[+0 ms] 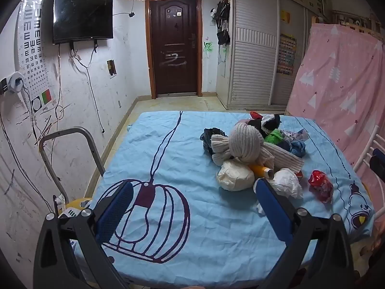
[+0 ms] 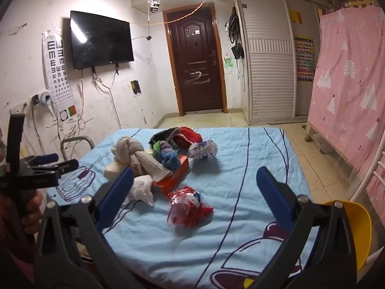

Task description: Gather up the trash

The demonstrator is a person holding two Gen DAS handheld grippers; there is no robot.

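A table with a blue cloth [image 1: 192, 228] holds a heap of clothes and trash. A crumpled white paper ball [image 1: 287, 183] lies by a yellow tube [image 1: 261, 170] and a cream wad [image 1: 234, 174]. A red plastic wrapper [image 1: 321, 185] lies to the right; it also shows in the right wrist view [image 2: 189, 208]. The white paper also shows there [image 2: 142, 189], beside an orange box [image 2: 172, 179]. My left gripper [image 1: 195, 187] is open and empty, short of the pile. My right gripper [image 2: 195, 173] is open and empty, with the red wrapper between and just ahead of its fingers.
A beige knotted scarf [image 1: 243, 144] and coloured socks [image 1: 296, 144] sit in the pile. A metal chair back [image 1: 69, 144] stands at the left edge. A yellow bowl [image 2: 356, 231] shows at the right. A pink curtain [image 1: 341, 84] hangs at the right.
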